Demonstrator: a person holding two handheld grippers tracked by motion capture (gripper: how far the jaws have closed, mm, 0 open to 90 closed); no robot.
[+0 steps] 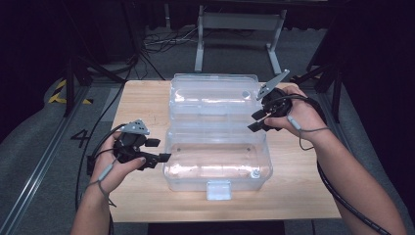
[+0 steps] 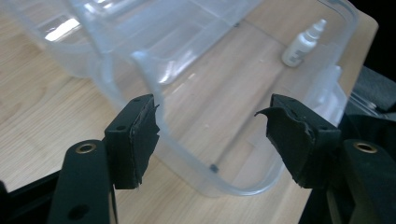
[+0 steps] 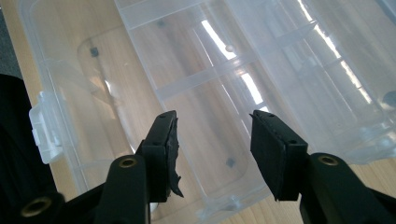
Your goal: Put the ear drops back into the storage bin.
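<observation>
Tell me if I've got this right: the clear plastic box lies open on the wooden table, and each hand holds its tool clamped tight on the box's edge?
Not quite. The clear plastic box does lie open on the wooden table, but neither tool is clamped. The left tool and the right tool both stand open with nothing pinched. Each gripper view shows the gap between its black jaws; the high view shows both tools beside the box.

The high view looks forward and down on the whole table (image 1: pixel 147 103). Both gripper views sit close behind their jaws, sharing the clear box (image 1: pixel 218 142), probably from opposite ends.
</observation>
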